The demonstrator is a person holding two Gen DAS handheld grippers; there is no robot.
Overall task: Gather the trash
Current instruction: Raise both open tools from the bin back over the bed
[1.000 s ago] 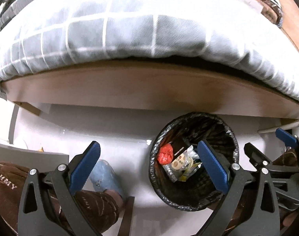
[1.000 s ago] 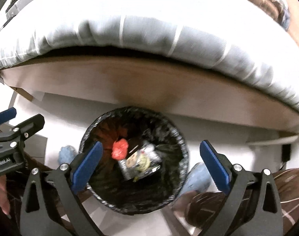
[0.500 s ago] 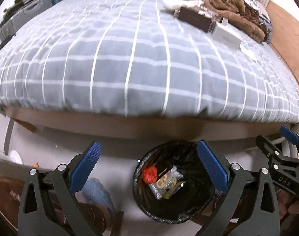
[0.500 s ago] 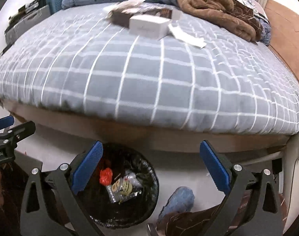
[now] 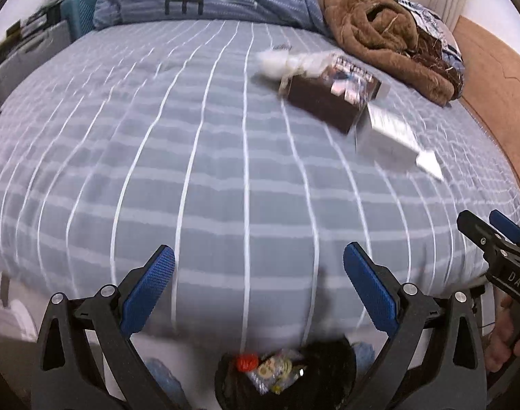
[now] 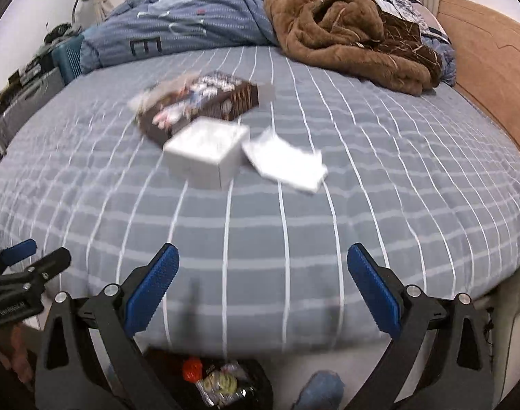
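Both grippers inspected. My left gripper [image 5: 258, 290] stands wide open and holds nothing; my right gripper [image 6: 263, 288] is likewise spread wide and empty. Both hang above the near edge of the bed [image 6: 294, 232], facing across the grey checked cover.

Trash located: 3 items grouped mid-bed, towards the far half. A brown printed box [image 6: 205, 102] lies furthest back; a white box [image 6: 207, 150] sits just in front of it, touching or nearly so; a flat white paper piece [image 6: 285, 162] lies just beside the white box on its right. In the left view a wad of white tissue [image 5: 287, 63] shows behind the brown box. All are motion-blurred, so fine detail cannot be confirmed.

The bin [image 5: 287, 376], lined in black, stands on the floor below the bed edge, between my 2 grippers, and already contains wrappers.

Judgement on the step: reach next. The white box appears nearest to my right gripper and is the sensible first pick. I should square the jaws across its narrower faces, descend until the pads straddle it without pressing into the soft cover, then close firmly. The paper piece may need pinching at an edge. The brown blanket [image 6: 348, 30] is not trash; keep away.
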